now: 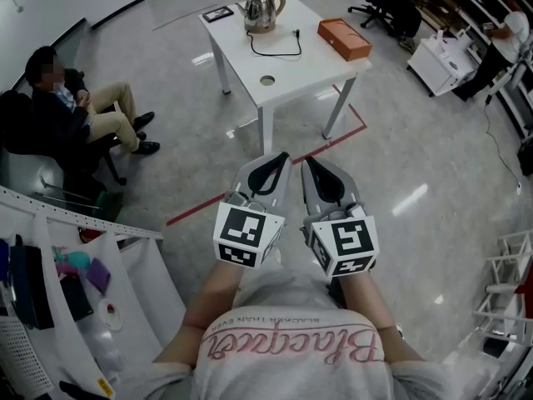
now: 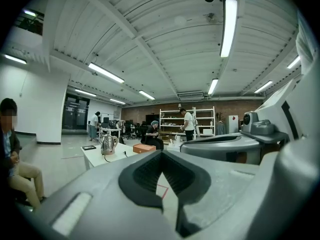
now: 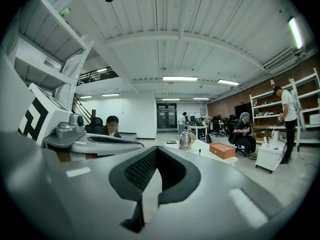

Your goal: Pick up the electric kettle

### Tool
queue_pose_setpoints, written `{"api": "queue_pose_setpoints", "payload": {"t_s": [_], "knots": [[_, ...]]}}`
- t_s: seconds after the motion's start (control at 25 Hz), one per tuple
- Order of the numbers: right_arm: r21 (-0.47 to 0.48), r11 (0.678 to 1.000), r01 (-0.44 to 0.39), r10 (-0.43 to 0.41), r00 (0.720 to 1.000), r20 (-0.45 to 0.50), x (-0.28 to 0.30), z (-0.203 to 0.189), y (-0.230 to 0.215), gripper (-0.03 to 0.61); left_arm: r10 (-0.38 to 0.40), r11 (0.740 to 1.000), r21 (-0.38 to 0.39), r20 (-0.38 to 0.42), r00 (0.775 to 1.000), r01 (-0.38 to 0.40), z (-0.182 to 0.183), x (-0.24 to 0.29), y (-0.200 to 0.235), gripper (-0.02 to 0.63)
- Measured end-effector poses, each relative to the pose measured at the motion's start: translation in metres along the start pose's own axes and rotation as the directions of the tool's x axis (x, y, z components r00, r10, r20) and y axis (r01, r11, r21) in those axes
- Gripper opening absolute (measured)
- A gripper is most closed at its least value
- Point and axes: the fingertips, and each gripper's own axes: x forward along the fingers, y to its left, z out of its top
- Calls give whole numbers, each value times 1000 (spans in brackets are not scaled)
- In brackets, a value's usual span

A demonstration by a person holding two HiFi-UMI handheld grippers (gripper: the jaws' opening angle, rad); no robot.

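Note:
The steel electric kettle (image 1: 263, 11) stands on its base at the far side of a white table (image 1: 275, 65), with a black cord looping from it. It shows small and distant in the left gripper view (image 2: 107, 144) and the right gripper view (image 3: 185, 140). My left gripper (image 1: 268, 169) and right gripper (image 1: 321, 173) hang side by side close to my body, well short of the table, over the floor. Both are shut with their tips meeting, left (image 2: 161, 154) and right (image 3: 156, 149), and nothing is held.
An orange box (image 1: 344, 38) and a black tablet (image 1: 218, 12) share the table. A person sits at the left (image 1: 67, 107). White shelving (image 1: 75, 290) stands at my lower left, a white cart (image 1: 445, 61) at the right, and red floor tape (image 1: 250, 186) runs ahead.

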Motion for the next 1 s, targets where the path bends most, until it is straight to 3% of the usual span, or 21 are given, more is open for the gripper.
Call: {"api": "queue_pose_setpoints", "payload": {"t_s": [0.64,1.0], "knots": [[31,999,18,-17,1000,-10,75,-2,-55,23,-2,1000,-16,-19,1000,2,-3,76,47,2],[61,998,-3,3,1000,9,142,5,-115,23,17,1000,-7,-46,999,-17,-1,161,80,2]]}}
